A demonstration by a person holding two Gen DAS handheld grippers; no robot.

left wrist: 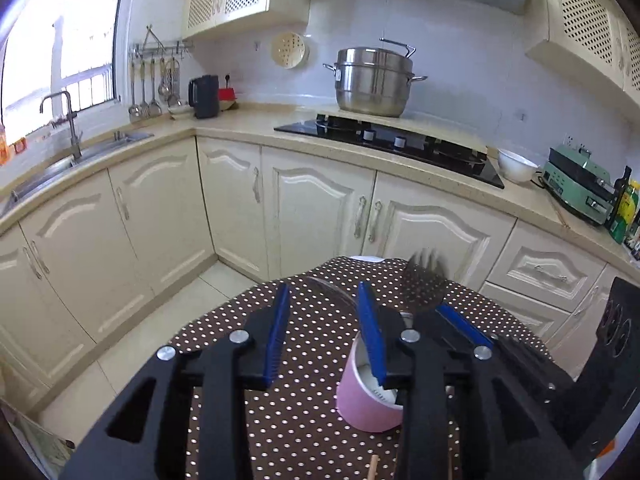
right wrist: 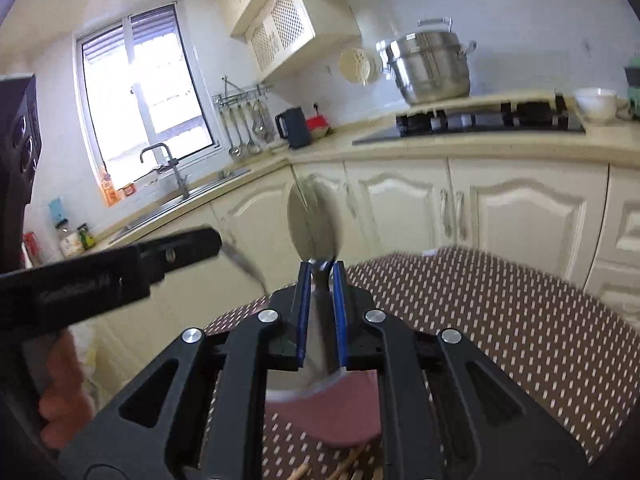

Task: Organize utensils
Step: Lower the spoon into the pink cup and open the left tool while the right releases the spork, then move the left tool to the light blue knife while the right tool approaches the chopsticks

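The desk [left wrist: 280,420], draped in a brown cloth with pale dots, fills the lower half of both wrist views, and cream kitchen cabinets [left wrist: 312,208] curve behind it from nine o'clock round to three. On the worktop at twelve o'clock in the left wrist view stands a steel steamer pot [left wrist: 374,80] behind a black hob [left wrist: 392,144]; a white bowl [left wrist: 516,165] sits at about two o'clock, and a dark kettle [left wrist: 204,96] at ten.

A pink paper cup [left wrist: 362,404] stands on the desk just right of centre in the left view, its open mouth partly hidden by the tool. The left claw [left wrist: 326,340] hangs over it with its blue pads [left wrist: 276,340] apart and nothing pressed between them; the right-hand pad crosses the cup's rim. At one o'clock from it a fork [left wrist: 426,276], blurred, points tines up, its handle running down behind the other tool.

In the right wrist view the right claw [right wrist: 320,312] is clamped on the handle of a steel spoon [right wrist: 316,220], whose bowl stands upright above the fingertips at twelve o'clock. The pink cup lies directly beneath this claw, at six o'clock. The left tool's black body reaches in from nine o'clock, a hand [right wrist: 60,396] gripping it at seven.
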